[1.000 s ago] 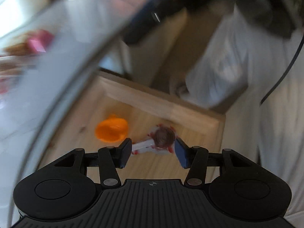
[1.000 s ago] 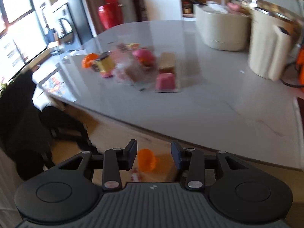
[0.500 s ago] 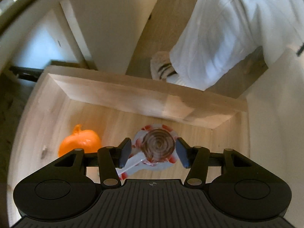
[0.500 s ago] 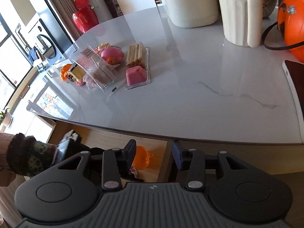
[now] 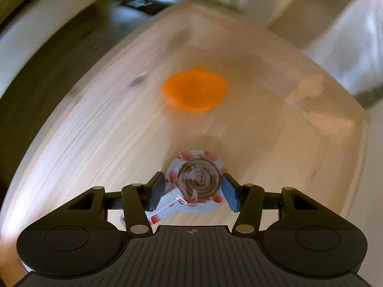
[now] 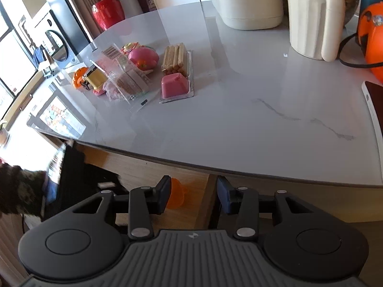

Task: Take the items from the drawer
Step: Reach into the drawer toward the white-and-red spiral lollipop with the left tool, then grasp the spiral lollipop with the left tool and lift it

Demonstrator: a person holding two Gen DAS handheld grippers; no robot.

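Note:
A wrapped swirl lollipop (image 5: 199, 179) with a red-and-white wrapper lies on the floor of the open wooden drawer (image 5: 95, 143). My left gripper (image 5: 192, 181) points down over it, open, with one pad on each side of the candy. It is not clear whether the pads touch it. A blurred orange plastic toy (image 5: 195, 91) lies farther in. My right gripper (image 6: 193, 186) hangs open and holds nothing, above the table's front edge. Below it the orange toy (image 6: 178, 195) shows in the drawer (image 6: 143, 174), and a dark patterned sleeve (image 6: 19, 189) reaches in at the left.
The grey marble tabletop (image 6: 263, 119) carries a wafer pack (image 6: 176, 57), a pink jelly cup (image 6: 174, 86), wrapped snacks (image 6: 126, 76) and a pink toy (image 6: 143, 57). A cream kettle (image 6: 311, 19), a cream container (image 6: 249, 2) and an orange pumpkin (image 6: 373, 40) stand behind.
My left gripper has dropped into the drawer, close over the lollipop, and the orange toy now lies ahead of it. Its jaws stand as wide as before. The right gripper barely moved.

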